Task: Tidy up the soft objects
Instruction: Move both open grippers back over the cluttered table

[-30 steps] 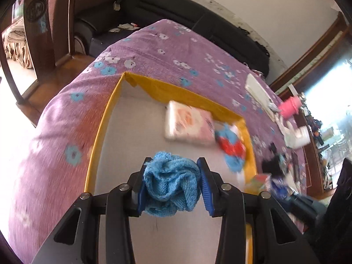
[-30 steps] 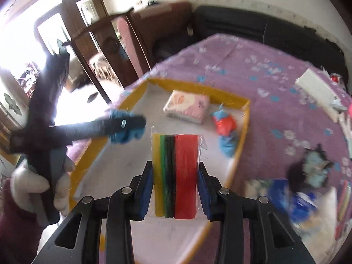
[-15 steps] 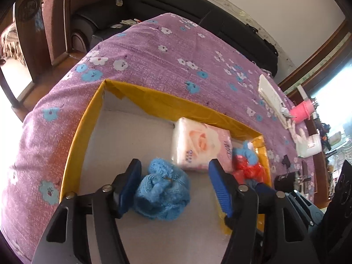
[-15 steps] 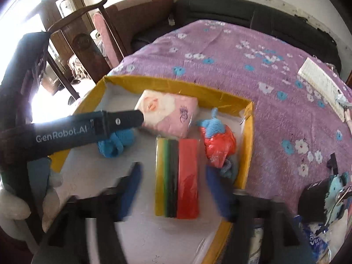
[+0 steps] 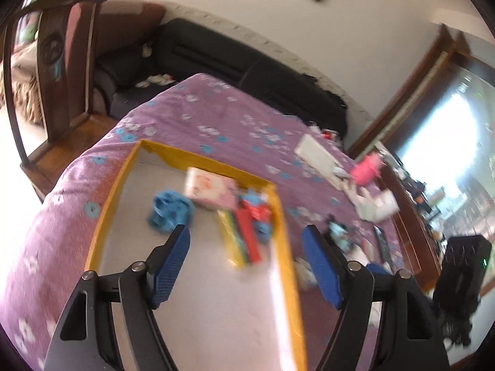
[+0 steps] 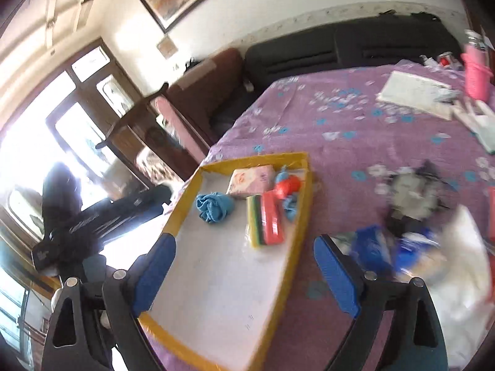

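**Opening Grippers Held Above a Filled Tray**

Opening wide, the jaws of the left gripper (image 5: 246,242) are seen with nothing between them; only the white floor of the yellow-rimmed tray (image 5: 286,247) is framed by the blue pads (image 5: 171,262). The same is shown for the right gripper (image 6: 244,255), whose jaws are also spreading and are empty.

Four soft items are gathered at the far end of the tray. A crumpled blue knit cloth (image 5: 170,211) is laid on the tray floor, apart from both grippers. Just beside it, a pink tissue pack (image 5: 212,190) is placed against the far wall. A flat pack of coloured sponges (image 6: 266,218), striped yellow, green, black and red, is laid lengthwise near the right wall. A red and blue soft toy (image 6: 287,190) is tucked into the far right corner, touching the sponge pack.

The tray is set on a purple flowered cloth (image 5: 216,117). To the tray's right, blurred clutter is spread, including a pink cup (image 5: 366,171). A black sofa (image 5: 247,71) is seen behind.
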A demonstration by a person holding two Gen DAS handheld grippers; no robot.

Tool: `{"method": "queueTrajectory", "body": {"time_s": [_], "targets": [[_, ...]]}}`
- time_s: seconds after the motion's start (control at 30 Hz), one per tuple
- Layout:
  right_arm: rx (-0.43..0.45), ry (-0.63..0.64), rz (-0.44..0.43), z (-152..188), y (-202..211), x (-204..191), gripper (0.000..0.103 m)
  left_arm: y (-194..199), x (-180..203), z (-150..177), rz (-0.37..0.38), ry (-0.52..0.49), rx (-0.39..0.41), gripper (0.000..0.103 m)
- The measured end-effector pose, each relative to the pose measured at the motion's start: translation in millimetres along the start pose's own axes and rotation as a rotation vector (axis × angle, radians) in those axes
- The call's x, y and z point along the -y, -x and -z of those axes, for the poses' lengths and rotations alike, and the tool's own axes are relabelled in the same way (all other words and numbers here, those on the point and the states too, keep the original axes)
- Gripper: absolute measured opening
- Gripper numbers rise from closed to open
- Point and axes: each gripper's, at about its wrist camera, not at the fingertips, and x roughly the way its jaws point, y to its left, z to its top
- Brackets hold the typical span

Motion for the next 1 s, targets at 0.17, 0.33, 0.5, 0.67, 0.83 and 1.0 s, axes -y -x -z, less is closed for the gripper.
{"method": "queueTrajectory", "body": {"time_s": [0.17, 0.33, 0.5, 0.67, 0.83, 1.0], "targets": [[0.135, 0.017, 0.083, 5, 98, 27, 0.094, 51, 57, 28, 0.084, -0.059, 0.061, 0.082], [0.277, 0.025, 0.158, 9, 216, 53, 0.094, 100, 105, 46, 0.154, -0.107, 0.134, 0.083], [0.414, 0.046, 0.338, -5, 337, 65, 0.095, 153, 154, 44, 0.162, -0.236, 0.213, 0.088], [0.515, 0.064, 0.585, -45, 442, 66, 0.100, 180, 197, 33, 0.046, -0.392, 0.338, 0.101], [0.511, 0.029, 0.738, -85, 490, 86, 0.103, 131, 206, 35, 0.064, -0.403, 0.232, 0.102], [0.367, -0.050, 0.669, -54, 421, 137, 0.102, 28, 194, 62, 0.055, -0.352, 0.022, 0.102]]}}
